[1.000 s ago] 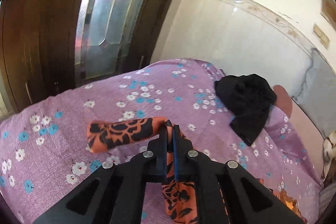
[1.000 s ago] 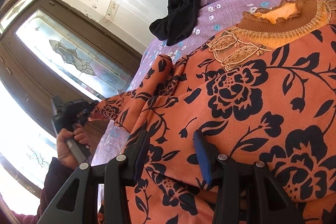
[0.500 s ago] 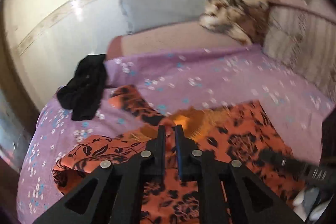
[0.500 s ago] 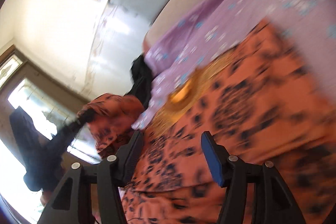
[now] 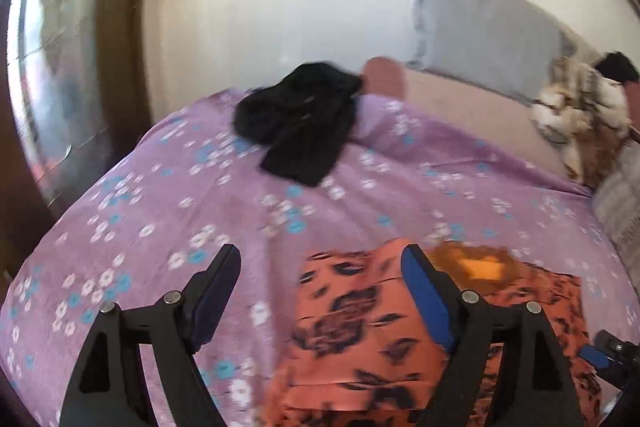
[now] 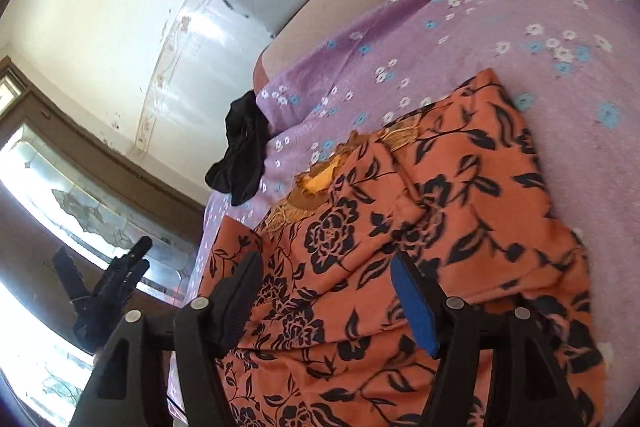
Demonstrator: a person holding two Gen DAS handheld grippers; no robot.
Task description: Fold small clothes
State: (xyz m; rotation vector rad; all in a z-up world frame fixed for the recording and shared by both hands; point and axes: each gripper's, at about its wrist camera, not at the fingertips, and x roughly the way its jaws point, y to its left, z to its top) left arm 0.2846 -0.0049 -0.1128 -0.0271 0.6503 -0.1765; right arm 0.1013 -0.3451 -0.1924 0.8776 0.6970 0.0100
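An orange top with black flowers point(image 6: 400, 227) lies flat on the bed, its gold neckline point(image 6: 320, 183) toward the black garment, with a sleeve folded over its front. My right gripper point(image 6: 326, 291) hovers just above its lower part; the jaws are opening and the pads press on nothing. In the left wrist view the same top point(image 5: 360, 327) lies under and right of my left gripper point(image 5: 320, 287), whose jaws are opening wide with nothing held between them. The left gripper point(image 6: 112, 291) also shows at the bed's left edge, and the right gripper point(image 5: 612, 359) at the lower right.
A crumpled black garment point(image 5: 300, 123) lies further up the purple flowered sheet point(image 5: 160, 207). A grey pillow point(image 5: 480, 27) leans on the white wall, and a patterned blanket point(image 5: 580, 115) is heaped at the right. A wooden door with glass point(image 6: 80, 187) stands left of the bed.
My left gripper carried the sleeve over the top, let it go and opened wide, then swung back toward the left. My right gripper opened wider and lifted off the cloth.
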